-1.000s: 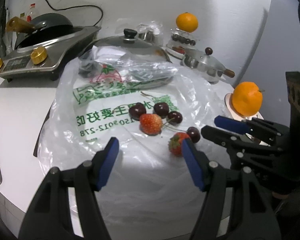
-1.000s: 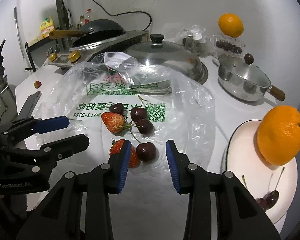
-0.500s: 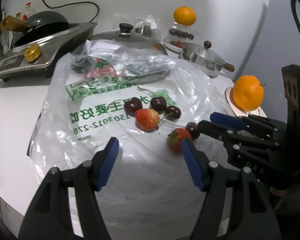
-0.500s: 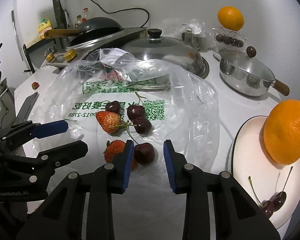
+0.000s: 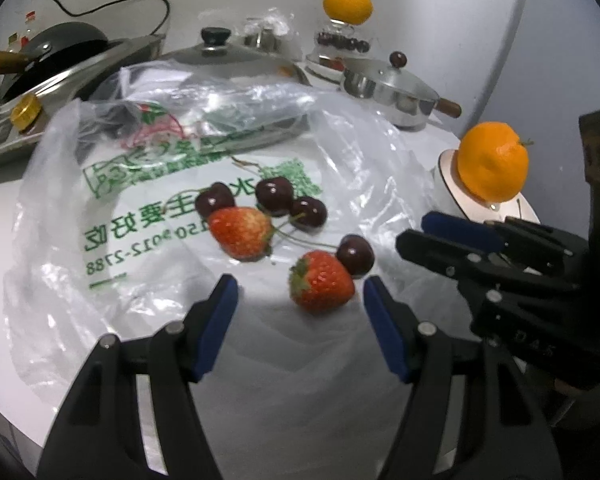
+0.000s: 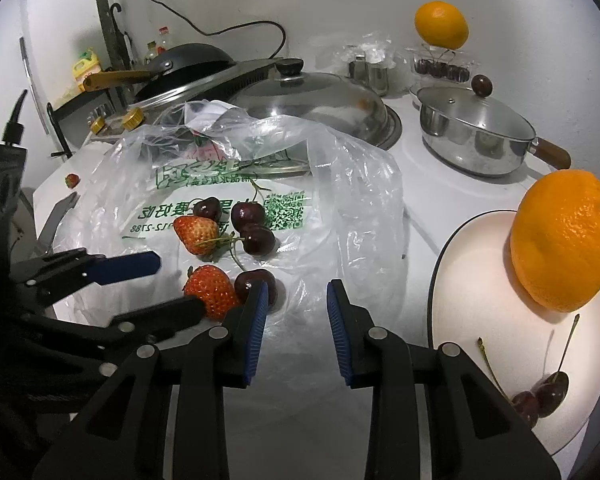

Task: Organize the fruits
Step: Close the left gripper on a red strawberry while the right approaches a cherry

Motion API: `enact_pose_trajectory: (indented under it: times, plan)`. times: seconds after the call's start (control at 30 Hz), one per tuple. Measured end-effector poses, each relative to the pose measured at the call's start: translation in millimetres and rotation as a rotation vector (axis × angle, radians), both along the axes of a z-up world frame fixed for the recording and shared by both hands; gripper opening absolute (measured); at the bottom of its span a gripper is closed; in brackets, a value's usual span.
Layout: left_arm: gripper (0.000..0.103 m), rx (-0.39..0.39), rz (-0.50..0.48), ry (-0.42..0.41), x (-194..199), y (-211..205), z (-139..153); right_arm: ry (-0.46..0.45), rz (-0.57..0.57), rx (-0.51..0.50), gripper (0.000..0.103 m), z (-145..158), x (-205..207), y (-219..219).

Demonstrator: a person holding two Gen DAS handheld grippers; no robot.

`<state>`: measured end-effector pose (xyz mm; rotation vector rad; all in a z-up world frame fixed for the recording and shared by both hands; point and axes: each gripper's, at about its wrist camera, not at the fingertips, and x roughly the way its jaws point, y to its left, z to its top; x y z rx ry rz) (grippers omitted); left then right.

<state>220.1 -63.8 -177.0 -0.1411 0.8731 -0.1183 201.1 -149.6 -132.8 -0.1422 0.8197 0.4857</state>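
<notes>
Two strawberries and several dark cherries lie on a flat plastic bag (image 5: 100, 240). My left gripper (image 5: 298, 292) is open, and the nearer strawberry (image 5: 320, 286) sits between its blue fingertips, untouched. A lone cherry (image 5: 354, 254) rests against that strawberry. My right gripper (image 6: 296, 292) is open by a narrow gap with nothing in it. Its left pad stands just beside the lone cherry (image 6: 256, 282). The other strawberry (image 6: 196, 232) and three cherries (image 6: 248, 216) lie farther back. On the right, a white plate (image 6: 480, 280) holds an orange (image 6: 564, 240) and two stemmed cherries (image 6: 540, 400).
Behind the bag stand a large domed lid (image 6: 312, 104), a lidded steel pan (image 6: 476, 136) and a stove with a wok (image 6: 188, 60). A second orange (image 6: 440, 26) sits on a clear box of cherries. A small strawberry (image 6: 72, 180) lies on the counter's far left.
Both grippers have come closer to the fruit. The near strawberry now lies between the left fingertips. The right jaws have narrowed a little, and the lone cherry has slipped to their left.
</notes>
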Motion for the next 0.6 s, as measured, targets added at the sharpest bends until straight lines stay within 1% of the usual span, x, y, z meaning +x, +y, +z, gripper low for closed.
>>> enact_pose_trajectory:
  times: [0.23,0.4,0.6]
  plan:
    - [0.067,0.009,-0.005,0.014,9.4,-6.5,-5.8,-0.002,0.000,0.014,0.033,0.3,4.6,-7.6]
    - [0.067,0.010,0.000,0.007,11.5,-7.1,-8.2,-0.005,0.004,0.027,0.033,2.2,4.7,-10.3]
    - [0.066,-0.005,-0.030,0.008,12.0,-11.2,-10.0,-0.006,0.007,0.028,0.033,3.2,5.1,-11.1]
